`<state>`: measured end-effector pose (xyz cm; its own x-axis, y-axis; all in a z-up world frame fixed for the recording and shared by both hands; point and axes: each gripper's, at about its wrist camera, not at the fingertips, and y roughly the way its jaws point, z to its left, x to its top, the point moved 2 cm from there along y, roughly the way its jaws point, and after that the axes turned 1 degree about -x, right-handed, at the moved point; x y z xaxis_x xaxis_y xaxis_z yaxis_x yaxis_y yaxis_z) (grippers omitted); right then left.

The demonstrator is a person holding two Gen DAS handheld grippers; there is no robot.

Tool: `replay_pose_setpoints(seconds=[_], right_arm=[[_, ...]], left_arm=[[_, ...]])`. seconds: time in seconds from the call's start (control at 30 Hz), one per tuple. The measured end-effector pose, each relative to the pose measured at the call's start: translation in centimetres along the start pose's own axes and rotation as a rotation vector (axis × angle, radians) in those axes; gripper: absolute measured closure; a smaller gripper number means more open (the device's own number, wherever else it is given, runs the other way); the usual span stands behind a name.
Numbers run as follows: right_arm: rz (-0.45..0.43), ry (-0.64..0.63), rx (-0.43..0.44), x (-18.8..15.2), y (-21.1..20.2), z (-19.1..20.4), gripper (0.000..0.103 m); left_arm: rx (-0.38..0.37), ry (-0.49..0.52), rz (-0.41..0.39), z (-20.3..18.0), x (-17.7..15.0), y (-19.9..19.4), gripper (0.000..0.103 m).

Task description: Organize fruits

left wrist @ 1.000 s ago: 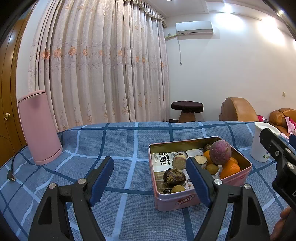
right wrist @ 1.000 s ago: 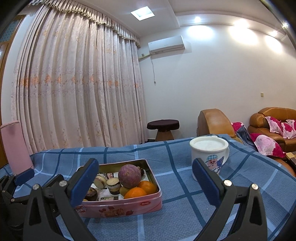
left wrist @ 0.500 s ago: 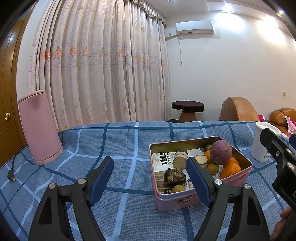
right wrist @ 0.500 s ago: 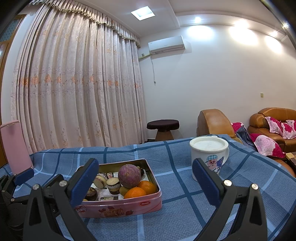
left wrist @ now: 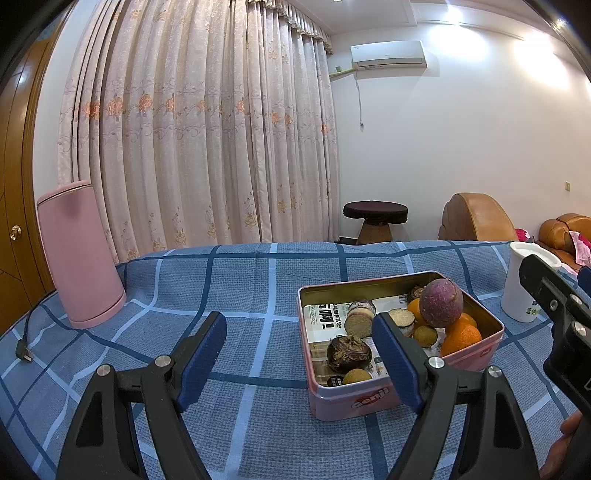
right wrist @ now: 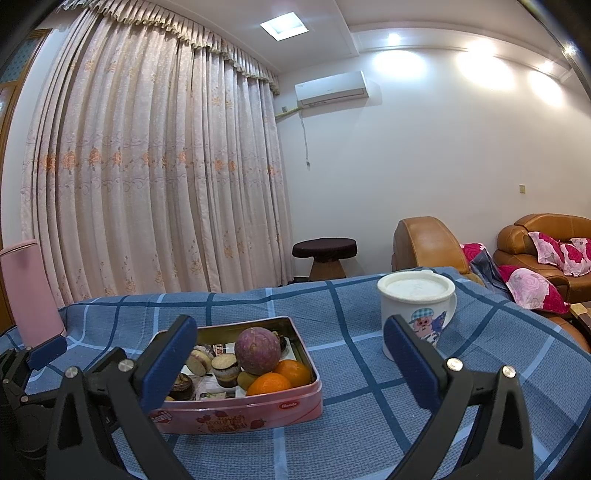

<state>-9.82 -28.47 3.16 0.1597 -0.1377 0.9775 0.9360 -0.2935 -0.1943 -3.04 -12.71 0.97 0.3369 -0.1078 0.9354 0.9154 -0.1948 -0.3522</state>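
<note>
Both the left hand-held gripper (left wrist: 299, 350) and right hand-held gripper (right wrist: 290, 356) gape empty before the pink rectangular metal tin (right wrist: 258, 410) on the tabletop; its perched round purple fruit (right wrist: 257, 350) could roll off if nudged.

**A lit sitting room lying beyond my jaws**

Ahead of my jaws, pale floral curtains (right wrist: 147, 184) are hanging floor-length across the far side. A white wall (right wrist: 424, 166) is running off to their right, carrying an air conditioner (right wrist: 331, 88) high up. Ceiling lights (right wrist: 284, 26) are glowing overhead. Further ahead, a dark round stool (right wrist: 325, 254) is standing, and tan leather armchairs (right wrist: 428, 242) with pink floral cushions (right wrist: 532, 290) are sitting rightward.
</note>
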Motion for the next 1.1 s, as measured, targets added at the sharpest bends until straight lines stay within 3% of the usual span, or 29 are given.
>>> replay_pose_setpoints(seconds=[1.1], right_arm=[[0.004, -0.001, -0.003, -0.12, 0.03, -0.21, 0.0]], left_arm=[[0.009, 0.0, 0.024, 0.63, -0.03, 0.24, 0.021]])
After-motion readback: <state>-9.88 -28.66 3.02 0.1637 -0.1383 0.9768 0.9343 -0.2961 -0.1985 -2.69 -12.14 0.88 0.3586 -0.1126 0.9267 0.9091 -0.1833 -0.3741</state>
